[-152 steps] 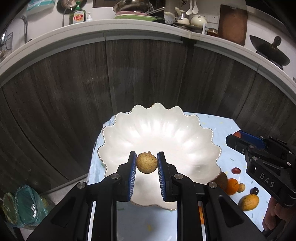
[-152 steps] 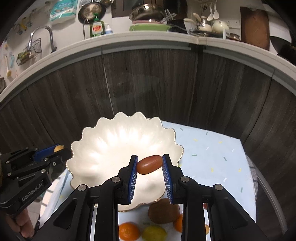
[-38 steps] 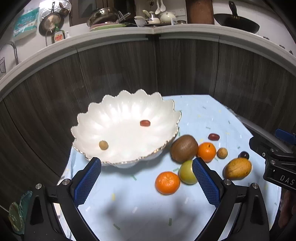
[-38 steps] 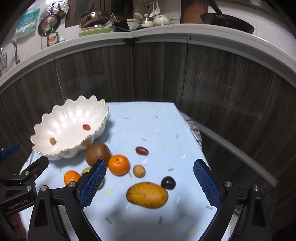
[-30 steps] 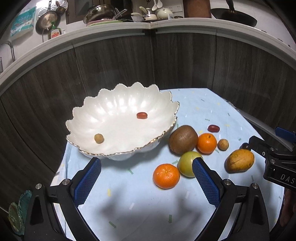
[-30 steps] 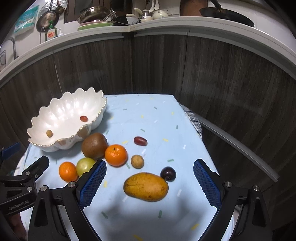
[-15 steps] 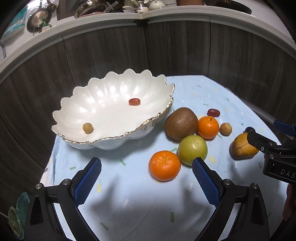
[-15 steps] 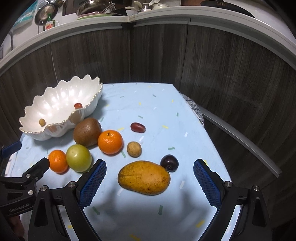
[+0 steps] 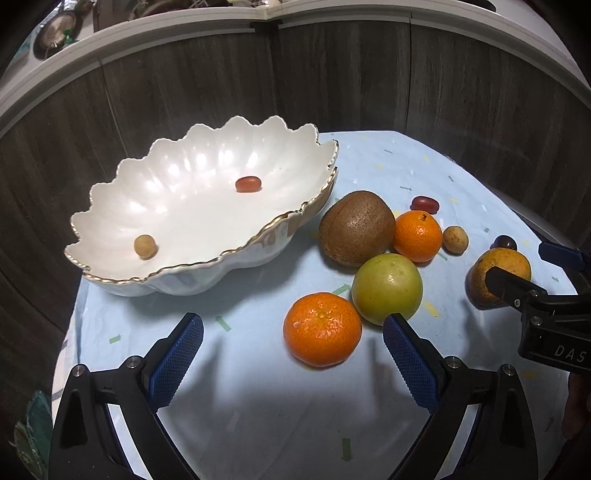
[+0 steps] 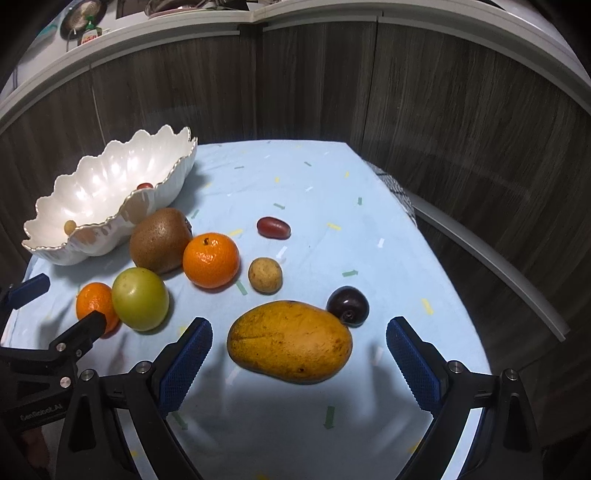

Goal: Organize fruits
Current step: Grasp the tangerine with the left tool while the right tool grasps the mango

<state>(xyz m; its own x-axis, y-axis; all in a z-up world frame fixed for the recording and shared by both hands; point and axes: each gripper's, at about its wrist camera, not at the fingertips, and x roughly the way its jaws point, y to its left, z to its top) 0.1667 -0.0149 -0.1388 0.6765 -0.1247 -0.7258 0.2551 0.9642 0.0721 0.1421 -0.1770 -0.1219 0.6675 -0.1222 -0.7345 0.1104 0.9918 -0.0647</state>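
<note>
Bowl [image 9: 207,258]: left, on table [image 10: 369,229]; holds 2 small fruits.
Kiwi [image 10: 159,239]: just right of bowl.
Mango [image 10: 290,341]: nearest, plum [image 10: 348,305] touching behind.

Mango [image 9: 495,273] partly behind the right gripper [image 9: 517,280]; countertop clutter blurred.

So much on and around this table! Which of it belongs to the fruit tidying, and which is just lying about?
Part of the job:
white bowl
kiwi
two mandarins
green fruit
mango
dark plum
red date
small tan fruit

Just lying about:
dish soap bottle
pan
</note>
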